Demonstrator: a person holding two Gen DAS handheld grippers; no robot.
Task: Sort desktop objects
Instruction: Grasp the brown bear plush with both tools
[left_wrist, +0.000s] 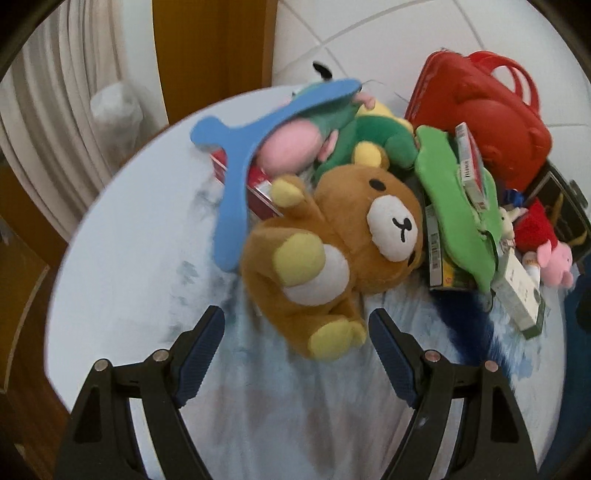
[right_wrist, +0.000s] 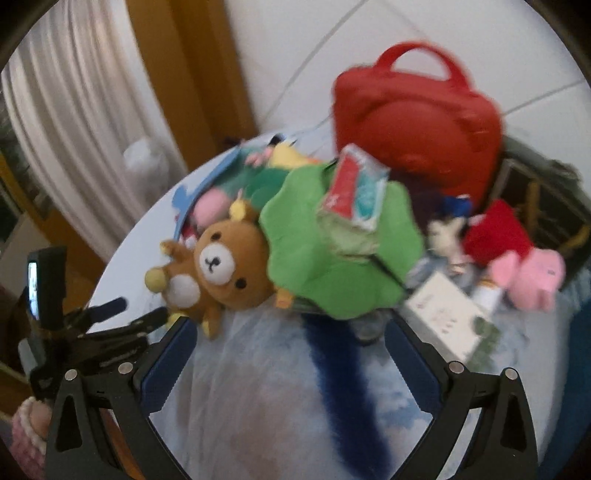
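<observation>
The brown plush bear is lying on the pale round surface, just ahead of the spread, empty left tongs; right tongs, also spread, are hovering farther off.

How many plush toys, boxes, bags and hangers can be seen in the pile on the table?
Plush toys: 5 (brown bear, green toy, pink toy, red toy, small white toy)
Boxes: 4 (white box, red box, card pack, dark box)
Bags: 1 (red bag)
Hangers: 1 (blue hanger)
Total: 11, some possibly hidden.
</observation>
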